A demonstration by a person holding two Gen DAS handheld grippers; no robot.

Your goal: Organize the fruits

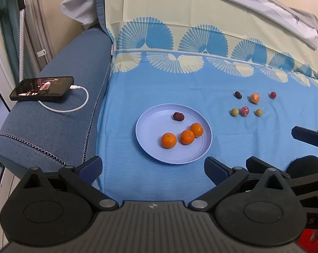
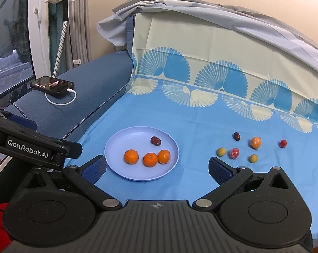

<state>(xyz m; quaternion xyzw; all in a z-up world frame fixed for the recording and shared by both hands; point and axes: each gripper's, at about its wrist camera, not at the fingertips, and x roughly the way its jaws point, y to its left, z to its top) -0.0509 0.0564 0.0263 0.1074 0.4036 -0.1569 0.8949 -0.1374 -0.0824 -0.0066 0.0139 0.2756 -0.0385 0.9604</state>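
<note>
Each of the 2 fisheye cameras sat behind its own gripper's fingers, looking down and forward from the near edge of the blue cloth toward the sofa back. The left view faced the plate more squarely; the right view looked from further right. Both shared the plate, the loose fruits and the phone on the armrest.
</note>
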